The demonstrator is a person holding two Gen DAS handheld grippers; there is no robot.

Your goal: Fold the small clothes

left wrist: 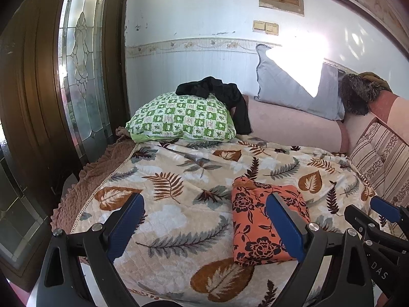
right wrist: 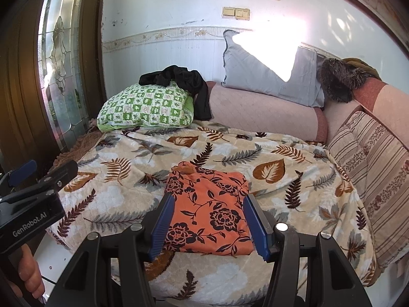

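Note:
An orange garment with dark flowers [left wrist: 265, 222] lies folded into a compact rectangle on the leaf-print blanket [left wrist: 179, 179]. It also shows in the right wrist view [right wrist: 209, 209]. My left gripper [left wrist: 204, 227] is open and empty, hovering above the blanket just left of the garment, its right finger over the cloth. My right gripper [right wrist: 208, 227] is open and empty, its two blue fingers straddling the garment's near edge from above. The right gripper also shows at the right edge of the left wrist view [left wrist: 378, 215]. The left gripper shows at the left of the right wrist view [right wrist: 38, 176].
A green checked pillow [left wrist: 181, 120] with a black garment [left wrist: 217, 92] draped on it sits at the back. A grey pillow [left wrist: 294, 89] leans on the wall over a pink bolster [left wrist: 294, 125]. A striped cushion [right wrist: 370, 158] lies right. A glass door [left wrist: 81, 76] stands left.

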